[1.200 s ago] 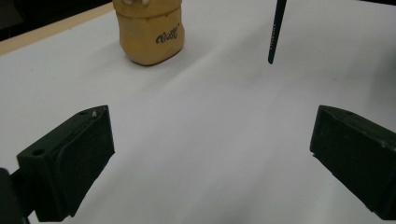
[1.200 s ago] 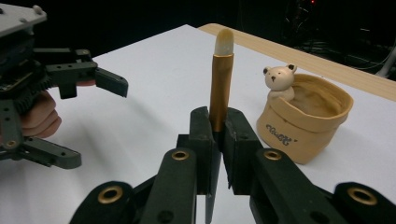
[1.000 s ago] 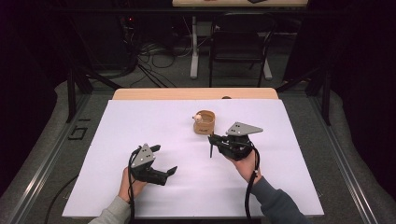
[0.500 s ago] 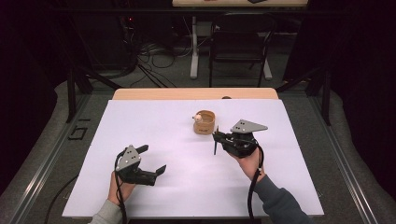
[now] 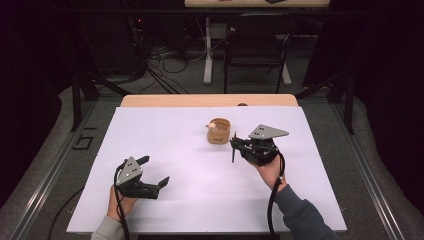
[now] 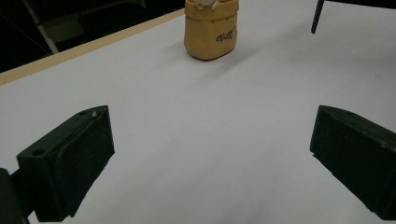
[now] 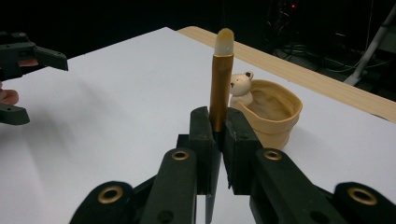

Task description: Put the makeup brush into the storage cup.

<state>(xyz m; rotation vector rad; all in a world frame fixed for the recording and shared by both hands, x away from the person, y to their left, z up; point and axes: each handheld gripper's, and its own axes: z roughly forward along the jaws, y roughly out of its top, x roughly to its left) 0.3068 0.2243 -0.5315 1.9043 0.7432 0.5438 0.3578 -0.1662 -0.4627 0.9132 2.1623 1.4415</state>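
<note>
jaws on the right gripper (image 7: 214,140) are clamped on a gold pen (image 7: 220,79), left gripper (image 6: 210,154) wide apart. guessing it goes in the bear pot (image 5: 218,131), not there yet.

Dark room, white-topped table (image 5: 165,135) lit from above.
Beyond the table's wooden far edge (image 5: 207,100), a black chair (image 5: 257,47) stands on grey floor (image 5: 165,82), beside a white post (image 5: 208,50) and tangled cables (image 5: 170,55). Black struts (image 5: 85,82) flank the table; another wooden tabletop (image 5: 257,3) runs along the back.
</note>
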